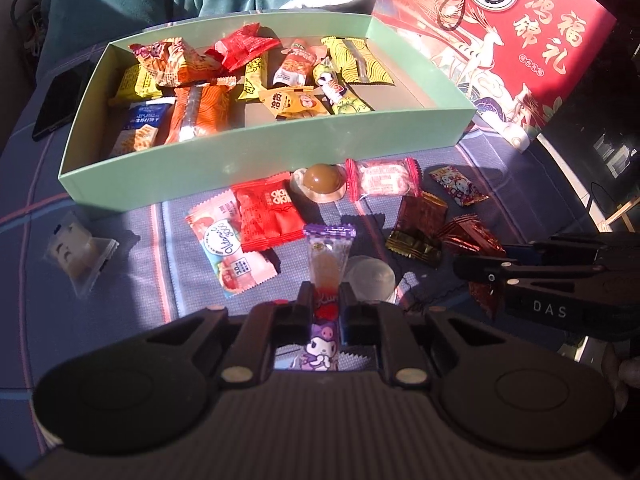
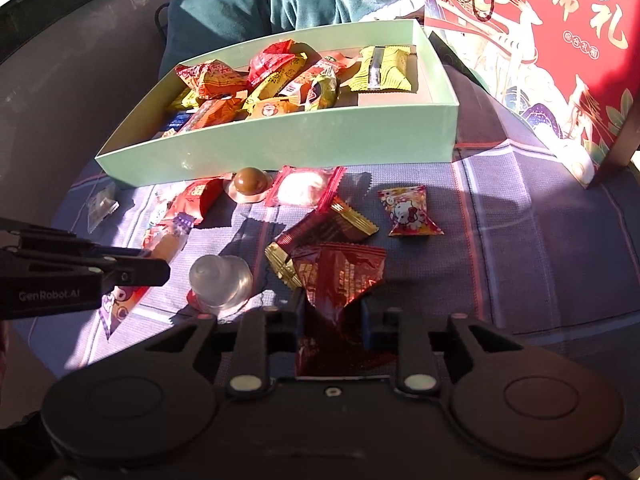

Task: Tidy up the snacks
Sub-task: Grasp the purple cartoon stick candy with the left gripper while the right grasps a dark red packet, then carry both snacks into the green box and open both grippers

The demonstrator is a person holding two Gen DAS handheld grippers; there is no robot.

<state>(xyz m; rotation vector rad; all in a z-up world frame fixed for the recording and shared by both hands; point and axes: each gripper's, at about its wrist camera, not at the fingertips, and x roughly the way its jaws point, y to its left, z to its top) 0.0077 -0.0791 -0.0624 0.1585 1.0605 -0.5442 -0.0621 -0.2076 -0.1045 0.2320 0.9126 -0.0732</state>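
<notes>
The green box (image 1: 260, 160) lies open, holding a heap of yellow, orange and red snack packs. Just before its front wall lie a brown jelly cup (image 1: 320, 178), a pink-white candy (image 1: 382, 178) and a red packet (image 1: 268, 216); nearer, a purple-topped stick (image 1: 326, 256), a clear cup (image 1: 370, 280) and dark red packets (image 2: 340, 276).

Loose wrapped sweets (image 1: 268, 220) crowd the checked cloth (image 1: 120, 280) from center toward 2 o'clock. The pale green cardboard tray's front wall (image 1: 256, 160) bars 12 o'clock; the tall red gift box (image 2: 560, 60) blocks 1 o'clock. Bare cloth (image 2: 540, 260) lies at 3 o'clock.
</notes>
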